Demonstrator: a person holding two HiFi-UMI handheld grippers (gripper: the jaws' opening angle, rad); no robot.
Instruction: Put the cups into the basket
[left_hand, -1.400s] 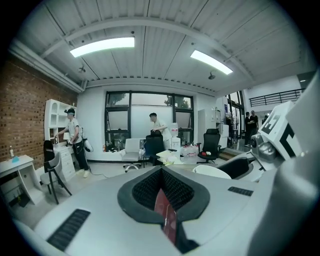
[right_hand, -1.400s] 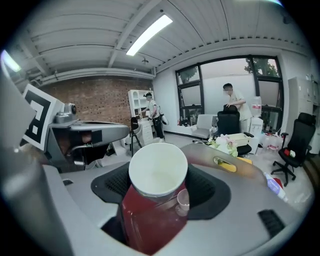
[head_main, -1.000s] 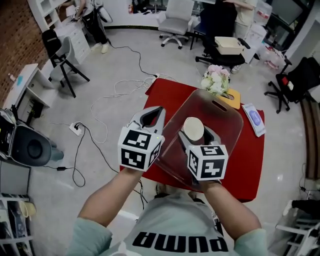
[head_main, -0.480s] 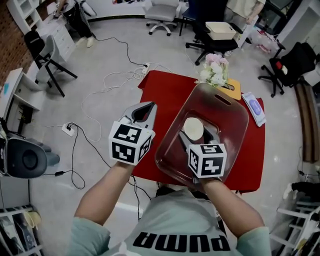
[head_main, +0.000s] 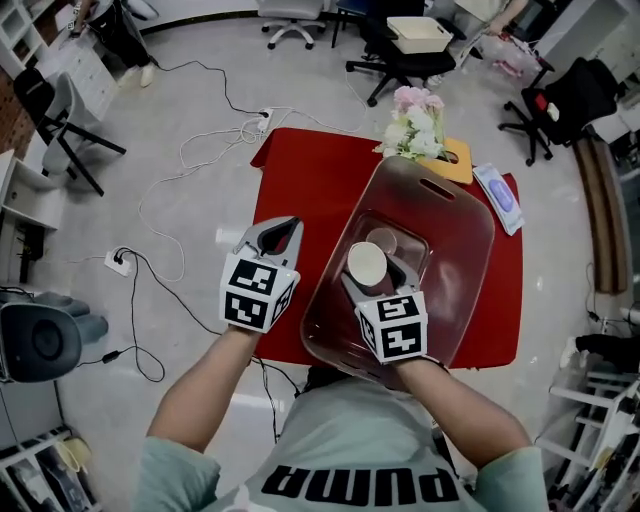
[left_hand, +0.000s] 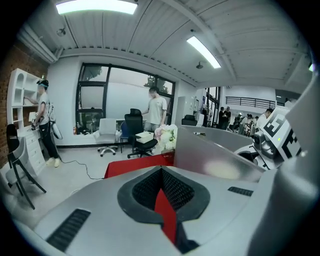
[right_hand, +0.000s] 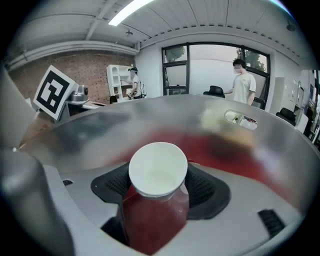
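The right gripper (head_main: 377, 279) is closed on a cup (right_hand: 158, 169), its two dark pads (right_hand: 207, 186) pressing the cup's sides just under the white rim. The cup stands upright with its mouth open to the head camera. It is held inside the walls of the clear basket (head_main: 478, 215), near the side closest to the person. Whether its base touches the basket floor cannot be made out. Just beyond it, on the basket floor, lies what looks like a second cup (head_main: 382, 241), though the tinted plastic blurs it.

The left gripper (head_main: 280, 228) hovers over the red table (head_main: 310, 175), just beside the basket's left wall. Its jaws are all but together, only a thin sliver of red showing between them, and they hold nothing.

Flowers (head_main: 413, 120) stand at the far edge of the table, touching or nearly touching the basket's far end
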